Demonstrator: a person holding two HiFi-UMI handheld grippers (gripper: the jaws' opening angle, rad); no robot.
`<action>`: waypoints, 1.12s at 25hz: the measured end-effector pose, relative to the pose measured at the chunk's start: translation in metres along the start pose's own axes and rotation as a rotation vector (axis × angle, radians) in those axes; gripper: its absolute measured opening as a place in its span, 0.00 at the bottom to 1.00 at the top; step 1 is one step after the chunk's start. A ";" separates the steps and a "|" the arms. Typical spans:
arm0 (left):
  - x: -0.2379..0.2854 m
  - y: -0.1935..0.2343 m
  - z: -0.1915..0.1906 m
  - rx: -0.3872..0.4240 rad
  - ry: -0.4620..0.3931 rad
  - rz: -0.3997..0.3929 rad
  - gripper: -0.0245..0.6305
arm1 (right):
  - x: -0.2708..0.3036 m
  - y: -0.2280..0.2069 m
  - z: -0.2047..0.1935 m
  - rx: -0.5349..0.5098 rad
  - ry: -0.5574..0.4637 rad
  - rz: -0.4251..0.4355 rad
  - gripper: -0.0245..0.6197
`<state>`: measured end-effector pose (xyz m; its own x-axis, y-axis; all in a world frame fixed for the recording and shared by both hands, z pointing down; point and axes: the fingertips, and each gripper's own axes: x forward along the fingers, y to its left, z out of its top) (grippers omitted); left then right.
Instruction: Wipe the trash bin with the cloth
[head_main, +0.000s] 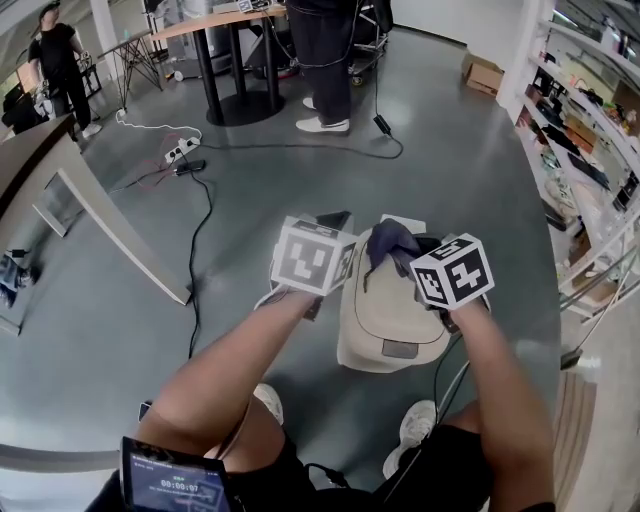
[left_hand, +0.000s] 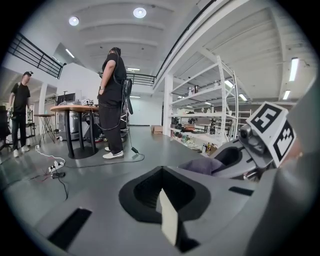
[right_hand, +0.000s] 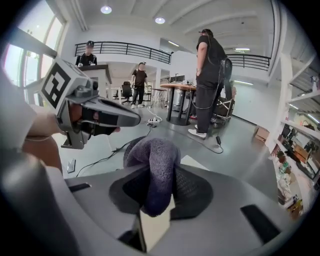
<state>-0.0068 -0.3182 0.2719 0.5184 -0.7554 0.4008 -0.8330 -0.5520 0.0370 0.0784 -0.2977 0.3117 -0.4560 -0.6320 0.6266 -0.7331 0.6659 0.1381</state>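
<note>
A beige trash bin (head_main: 385, 312) stands on the grey floor just in front of my feet. A dark purple cloth (head_main: 390, 243) hangs over the bin's far end, and my right gripper (head_main: 398, 258) is shut on it. In the right gripper view the cloth (right_hand: 154, 167) bulges out from between the jaws of the right gripper (right_hand: 152, 222). My left gripper (head_main: 333, 222) hovers just left of the bin, beside the cloth. Its jaws look closed with nothing between them in the left gripper view (left_hand: 168, 222), where the cloth (left_hand: 202, 165) and the right gripper (left_hand: 250, 150) show to the right.
Black cables and a power strip (head_main: 183, 150) lie on the floor to the far left. A person (head_main: 325, 55) stands by a round-based table (head_main: 235, 60) at the back. Shelving (head_main: 590, 160) lines the right side. A slanted white board (head_main: 105, 235) is at the left.
</note>
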 end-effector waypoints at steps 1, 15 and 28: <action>-0.004 0.003 0.001 0.008 -0.001 0.011 0.03 | 0.005 0.005 0.000 -0.021 0.014 0.004 0.18; -0.023 0.015 -0.011 0.020 0.030 0.029 0.03 | 0.032 0.012 -0.027 0.002 0.156 0.022 0.18; -0.010 -0.012 -0.016 -0.083 0.017 -0.063 0.03 | 0.011 -0.029 -0.055 0.117 0.132 -0.065 0.18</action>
<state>-0.0046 -0.2983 0.2826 0.5675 -0.7138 0.4105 -0.8124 -0.5666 0.1377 0.1223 -0.3018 0.3571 -0.3409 -0.6098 0.7155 -0.8165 0.5693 0.0961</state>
